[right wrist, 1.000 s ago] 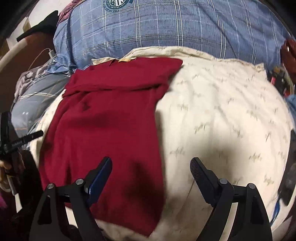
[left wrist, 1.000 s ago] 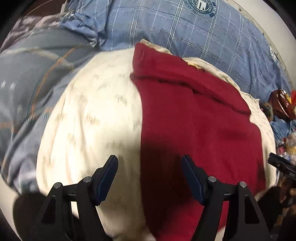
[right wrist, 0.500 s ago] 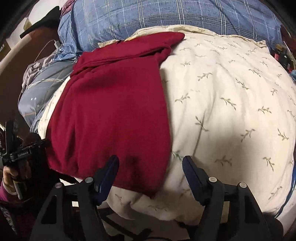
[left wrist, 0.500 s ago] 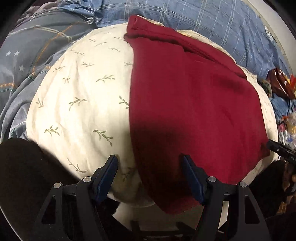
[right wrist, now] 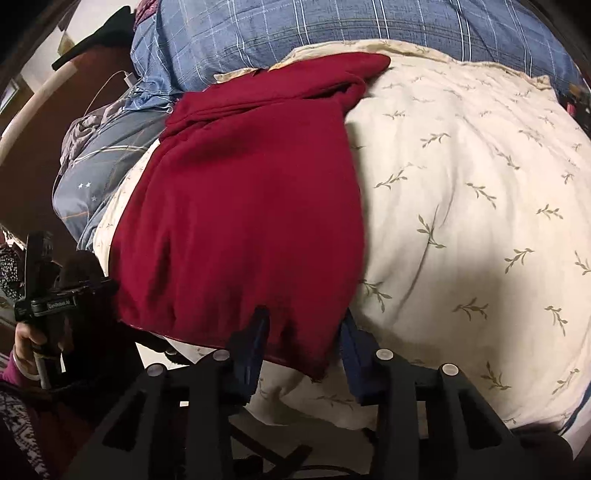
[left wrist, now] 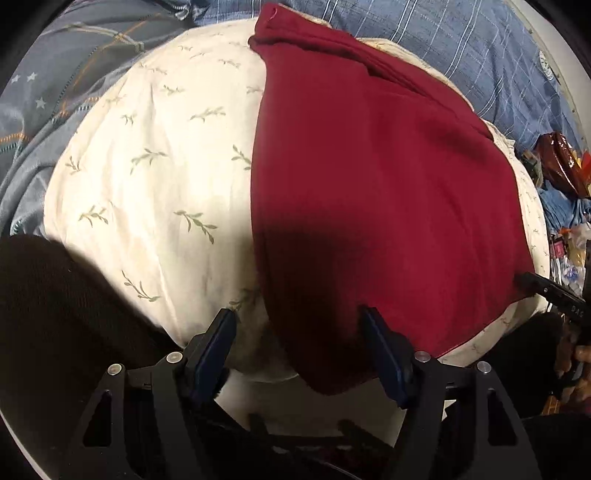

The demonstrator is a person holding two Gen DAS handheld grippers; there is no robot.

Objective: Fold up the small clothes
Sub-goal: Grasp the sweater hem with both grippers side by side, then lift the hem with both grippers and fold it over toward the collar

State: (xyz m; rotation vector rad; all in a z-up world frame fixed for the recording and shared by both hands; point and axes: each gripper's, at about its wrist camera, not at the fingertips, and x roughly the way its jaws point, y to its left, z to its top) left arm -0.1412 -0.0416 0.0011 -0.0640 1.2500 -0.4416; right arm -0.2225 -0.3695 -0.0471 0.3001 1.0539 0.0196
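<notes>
Red, folded cloth point(left wrist: 369, 192) lies on a cream leaf-print pillow point(left wrist: 155, 184), its near corner hanging off the pillow's near edge. My left claw point(left wrist: 299, 347) stands wide astride that corner. My right claw point(right wrist: 304, 336), half closed, straddles the corner too, gripping nothing. Blue plaid bedding point(right wrist: 332, 26) lies beyond.

Black left gripper point(left wrist: 299, 347) and right gripper point(right wrist: 304, 343), blue pads, silver screws.

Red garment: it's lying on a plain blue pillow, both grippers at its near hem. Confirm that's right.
Not quite. The red garment lies on a cream pillow with a leaf print, as the right wrist view shows; the blue plaid bedding is behind it. The right gripper and left gripper are at its near hem.
</notes>
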